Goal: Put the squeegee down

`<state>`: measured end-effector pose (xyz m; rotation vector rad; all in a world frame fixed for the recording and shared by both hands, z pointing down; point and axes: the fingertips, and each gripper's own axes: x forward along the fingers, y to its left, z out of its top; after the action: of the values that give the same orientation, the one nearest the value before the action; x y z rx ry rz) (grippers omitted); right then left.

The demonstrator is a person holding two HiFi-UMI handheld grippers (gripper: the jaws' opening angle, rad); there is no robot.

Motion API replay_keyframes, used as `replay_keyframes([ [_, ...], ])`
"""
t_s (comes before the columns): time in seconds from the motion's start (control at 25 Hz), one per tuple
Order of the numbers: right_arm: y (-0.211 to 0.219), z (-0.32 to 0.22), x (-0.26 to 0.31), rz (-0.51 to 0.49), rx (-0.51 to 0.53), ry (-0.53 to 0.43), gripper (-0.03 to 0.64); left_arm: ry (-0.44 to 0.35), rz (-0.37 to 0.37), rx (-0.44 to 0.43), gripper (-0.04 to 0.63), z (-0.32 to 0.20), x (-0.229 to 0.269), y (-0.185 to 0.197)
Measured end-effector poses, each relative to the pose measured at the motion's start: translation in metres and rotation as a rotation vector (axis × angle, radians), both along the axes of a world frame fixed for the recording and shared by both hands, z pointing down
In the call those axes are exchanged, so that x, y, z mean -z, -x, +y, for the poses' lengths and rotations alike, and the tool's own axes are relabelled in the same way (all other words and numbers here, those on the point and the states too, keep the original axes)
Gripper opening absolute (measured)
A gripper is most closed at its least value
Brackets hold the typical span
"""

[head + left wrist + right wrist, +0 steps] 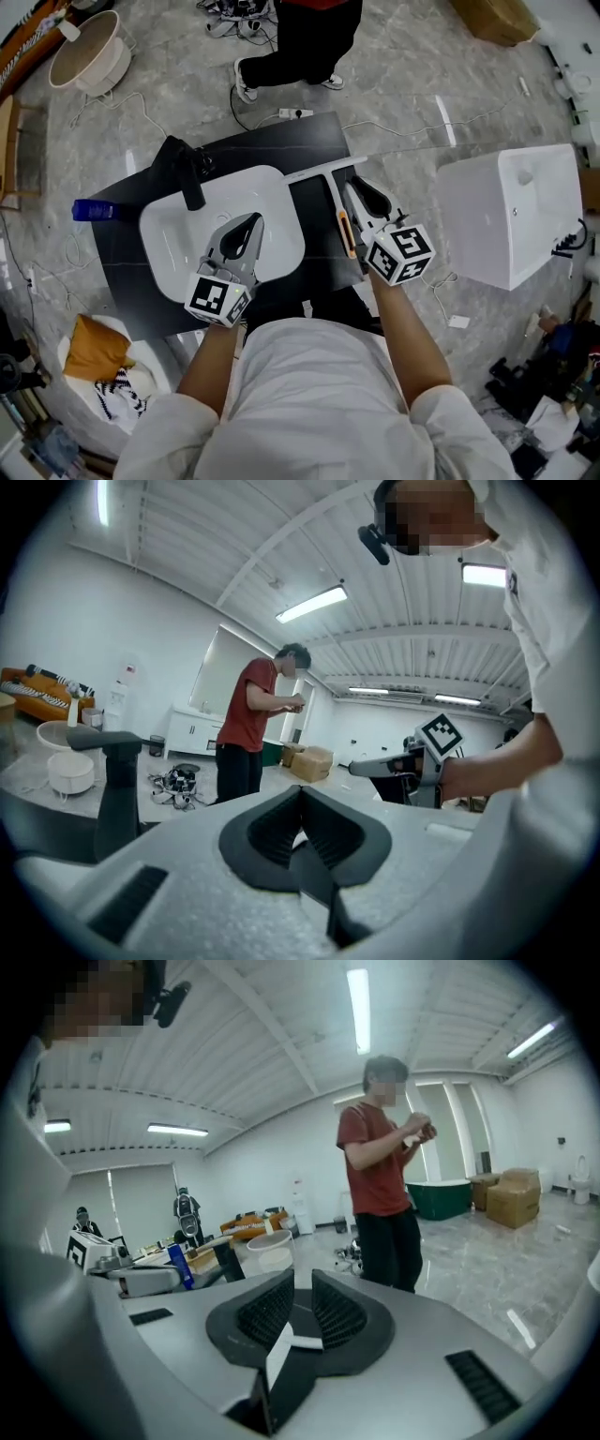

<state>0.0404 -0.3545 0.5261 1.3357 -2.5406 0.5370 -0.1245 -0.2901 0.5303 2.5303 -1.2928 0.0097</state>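
The squeegee (344, 232) lies flat on the black table (309, 141), its white blade at the far end and its orange-gripped handle pointing toward me. My right gripper (361, 186) hovers just right of the handle, apart from it. A narrow gap shows between its pads (303, 1279) and nothing is in it. My left gripper (251, 221) hangs over the white sink (178, 244), with its jaws (300, 794) meeting at the tips and empty. Both gripper views tilt up toward the room, so the squeegee does not show in them.
A black faucet (187, 173) stands at the sink's far left, and a blue bottle (94, 210) sits at the table's left edge. A person (300, 37) stands beyond the table. A white ceramic fixture (511, 211) sits on the floor at right, and cables trail around.
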Motion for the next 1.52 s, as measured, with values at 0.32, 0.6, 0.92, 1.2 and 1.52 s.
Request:
replay_keyframes([
  [0.32, 0.000, 0.023, 0.125, -0.094, 0.123, -0.266, 0.054, -0.109, -0.020, 0.035, 0.011, 0.001, 0.075, 0.000],
  [0.6, -0.038, 0.053, 0.207, -0.157, 0.185, -0.432, 0.029, -0.201, -0.030, 0.065, 0.011, 0.020, 0.148, -0.015],
  [0.92, -0.073, 0.085, 0.250, -0.195, 0.286, -0.536, 0.025, -0.263, -0.033, 0.110, 0.011, 0.049, 0.193, -0.031],
  [1.2, -0.091, 0.100, 0.241, -0.195, 0.347, -0.533, 0.020, -0.305, 0.007, 0.105, 0.011, 0.069, 0.209, -0.045],
  [1.52, -0.113, 0.096, 0.229, -0.248, 0.400, -0.504, 0.015, -0.301, 0.047, 0.095, 0.011, 0.068, 0.205, -0.071],
])
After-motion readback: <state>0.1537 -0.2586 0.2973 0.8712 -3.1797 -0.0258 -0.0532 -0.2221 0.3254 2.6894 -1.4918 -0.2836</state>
